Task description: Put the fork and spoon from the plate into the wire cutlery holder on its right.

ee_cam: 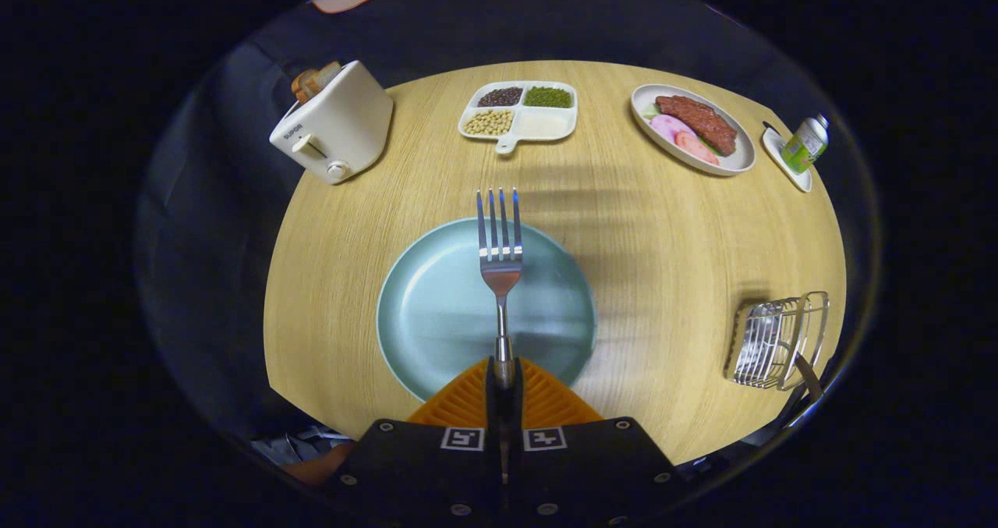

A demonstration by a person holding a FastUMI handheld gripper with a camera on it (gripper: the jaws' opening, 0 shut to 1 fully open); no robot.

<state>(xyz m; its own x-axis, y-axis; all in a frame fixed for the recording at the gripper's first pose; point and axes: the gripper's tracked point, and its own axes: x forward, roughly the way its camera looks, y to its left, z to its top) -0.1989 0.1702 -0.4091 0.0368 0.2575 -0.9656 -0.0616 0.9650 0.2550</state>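
My gripper is shut on the handle of a steel fork. The fork points straight ahead from the fingers, its tines reaching past the far rim of the pale blue plate. It is held above that plate, which lies bare just ahead of the fingers. The wire cutlery holder stands to the right of the plate near the table's edge. A dark handle leans out of the holder's near side; I cannot tell what utensil it belongs to.
On the round wooden table, a white toaster with bread stands far left. A divided dish of beans sits at the back. A plate of meat and a small bottle on a saucer are far right.
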